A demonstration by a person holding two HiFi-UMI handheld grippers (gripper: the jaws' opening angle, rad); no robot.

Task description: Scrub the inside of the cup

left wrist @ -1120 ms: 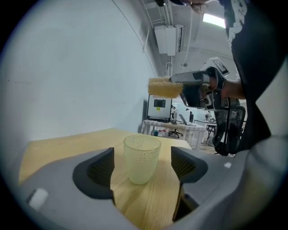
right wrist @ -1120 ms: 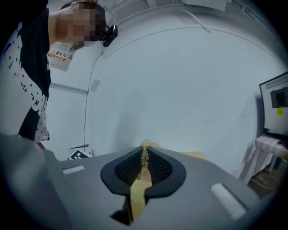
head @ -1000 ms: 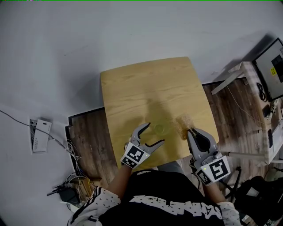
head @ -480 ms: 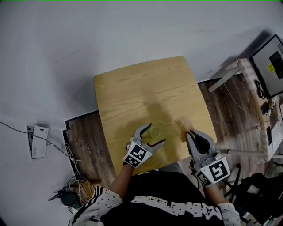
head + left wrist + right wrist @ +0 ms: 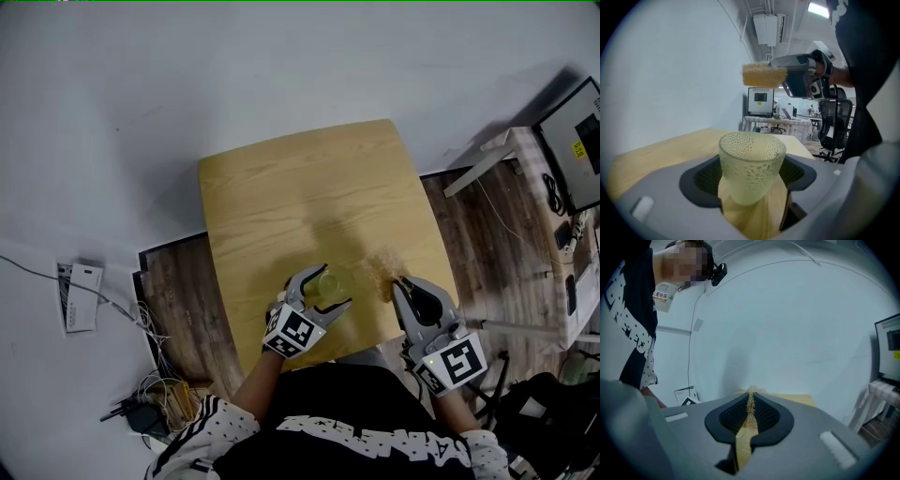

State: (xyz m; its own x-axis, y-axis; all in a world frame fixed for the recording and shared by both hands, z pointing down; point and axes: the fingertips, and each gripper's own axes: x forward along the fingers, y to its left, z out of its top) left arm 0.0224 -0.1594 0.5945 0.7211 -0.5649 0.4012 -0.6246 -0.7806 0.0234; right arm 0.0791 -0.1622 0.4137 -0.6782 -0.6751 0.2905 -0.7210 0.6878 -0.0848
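Note:
A pale green, dimpled translucent cup (image 5: 751,161) stands upright between the jaws of my left gripper (image 5: 752,180), both pads against its sides; in the head view the cup (image 5: 329,280) is near the front edge of the wooden table (image 5: 300,187), inside my left gripper (image 5: 331,287). My right gripper (image 5: 401,281) is shut on a tan fibrous scrubber (image 5: 382,266), held just right of the cup. The scrubber (image 5: 763,75) shows above and beyond the cup's rim in the left gripper view. A thin edge of the scrubber (image 5: 751,401) is pinched between the right gripper (image 5: 751,414) pads.
The small light-wood table stands on dark wood flooring (image 5: 183,291) beside a pale wall or floor panel. A side desk with a monitor (image 5: 572,141) is at the right. Cables and a power adapter (image 5: 150,412) lie at the lower left.
My left gripper has slid forward and closed round the cup, which earlier stood free ahead of its open jaws. The right gripper with the scrubber has shifted slightly toward the cup.

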